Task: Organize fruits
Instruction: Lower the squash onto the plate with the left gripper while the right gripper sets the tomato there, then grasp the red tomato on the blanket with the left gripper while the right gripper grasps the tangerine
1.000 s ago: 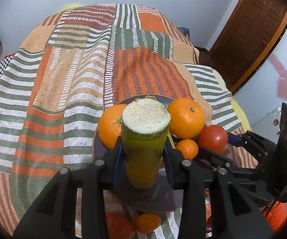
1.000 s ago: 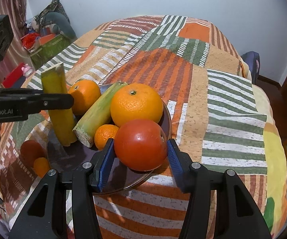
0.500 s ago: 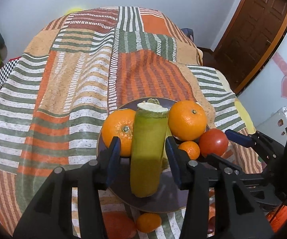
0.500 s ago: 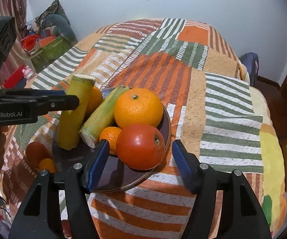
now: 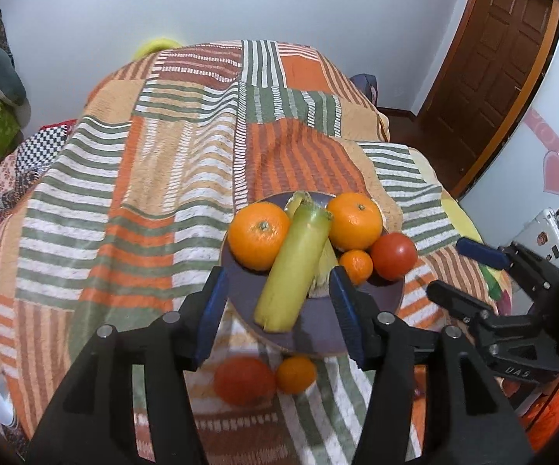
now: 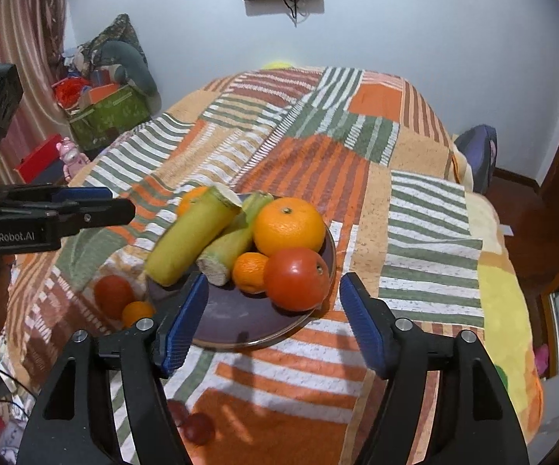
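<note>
Your left gripper point(image 5: 277, 306) hangs with its jaws spread wide and nothing between them, just in front of the dark plate point(image 5: 318, 333); the yellow-green sugarcane piece point(image 5: 291, 267) lies tilted on that plate, its upper end leaning between the two large oranges point(image 5: 258, 234) and across a second cane piece point(image 6: 233, 246); your right gripper point(image 6: 273, 321) is likewise released, its blue pads either side of the plate's near rim, apart from the tomato point(image 6: 297, 279) that sits at the plate's edge beside a small mandarin point(image 6: 250, 266); off the plate, on the striped bedspread point(image 5: 144, 178), a second tomato point(image 5: 244, 379) and a small mandarin point(image 5: 295, 374) lie touching each other.
</note>
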Motion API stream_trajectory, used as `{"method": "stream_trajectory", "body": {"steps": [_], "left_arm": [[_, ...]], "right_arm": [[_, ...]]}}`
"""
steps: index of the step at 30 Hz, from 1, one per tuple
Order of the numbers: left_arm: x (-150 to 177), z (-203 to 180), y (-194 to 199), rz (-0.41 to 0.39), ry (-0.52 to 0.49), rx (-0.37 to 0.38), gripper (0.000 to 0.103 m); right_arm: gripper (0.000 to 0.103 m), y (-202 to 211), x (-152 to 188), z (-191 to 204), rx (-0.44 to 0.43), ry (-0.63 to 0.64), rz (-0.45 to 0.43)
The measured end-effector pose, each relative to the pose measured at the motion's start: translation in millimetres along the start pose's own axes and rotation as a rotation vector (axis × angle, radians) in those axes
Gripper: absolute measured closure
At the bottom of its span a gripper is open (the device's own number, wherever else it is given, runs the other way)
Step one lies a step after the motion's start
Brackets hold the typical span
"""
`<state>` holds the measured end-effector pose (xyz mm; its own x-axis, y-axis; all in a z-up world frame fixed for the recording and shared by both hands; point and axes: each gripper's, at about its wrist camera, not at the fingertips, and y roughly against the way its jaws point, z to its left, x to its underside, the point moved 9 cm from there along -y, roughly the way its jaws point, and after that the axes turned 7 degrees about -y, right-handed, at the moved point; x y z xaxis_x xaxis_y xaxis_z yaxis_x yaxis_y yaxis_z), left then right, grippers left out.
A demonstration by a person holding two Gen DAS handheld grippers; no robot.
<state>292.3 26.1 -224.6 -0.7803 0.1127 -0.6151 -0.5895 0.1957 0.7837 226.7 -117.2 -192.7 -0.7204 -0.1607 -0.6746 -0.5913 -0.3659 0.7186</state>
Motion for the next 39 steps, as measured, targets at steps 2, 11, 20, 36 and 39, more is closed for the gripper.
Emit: {"method": "stream_trajectory", "body": {"steps": [2, 11, 20, 36, 39], "left_arm": [[8.3, 0.7, 8.1, 0.0, -0.009, -0.013, 0.048], [55.7, 6.6, 9.2, 0.067, -0.015, -0.022, 0.045], [93.9, 1.9, -15.6, 0.14, -0.029, 0.002, 0.045], [91.4, 24.5, -37.8, 0.14, 0.017, -0.005, 0.055], [89.3, 27.6, -41.9, 0.14, 0.02, -0.009, 0.056]], "right_arm": [[0.034, 5.3, 1.7, 5.6, -0.006, 0.007, -0.008], [0.034, 4.0, 19.6, 30.9, -0.044, 0.021, 0.021], [0.034, -6.1, 51.9, 29.6, -0.036, -0.002, 0.104], [0.034, -17.8, 56.7, 46.9, -0.075, 0.001, 0.143], [0.034, -22.4, 54.4, 57.0, -0.081, 0.024, 0.143]]}}
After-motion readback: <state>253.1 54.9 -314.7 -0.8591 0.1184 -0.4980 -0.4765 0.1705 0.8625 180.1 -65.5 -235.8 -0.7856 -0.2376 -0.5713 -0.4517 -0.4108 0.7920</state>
